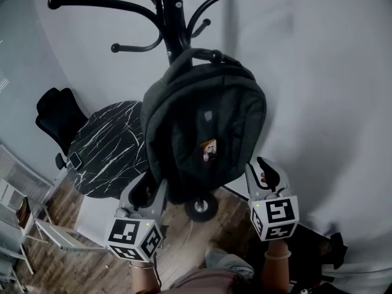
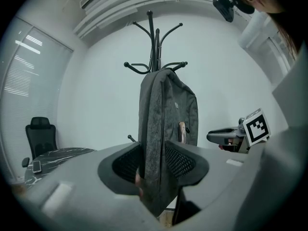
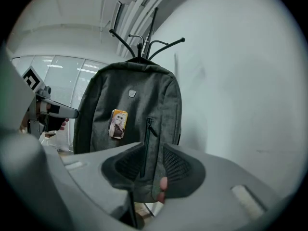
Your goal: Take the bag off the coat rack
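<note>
Indoors: white wall (image 1: pixel 324 72) behind bag (image 1: pixel 202 121); wood floor (image 1: pixel 231 224).

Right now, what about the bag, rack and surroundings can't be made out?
- Coat rack lower pole: behind the bag in all views.
- Bag's lower edge: gripper views, left claw and right claw each cover part.
- Badge picture: too small everywhere.
- Small object on the table: too small, head view.
</note>
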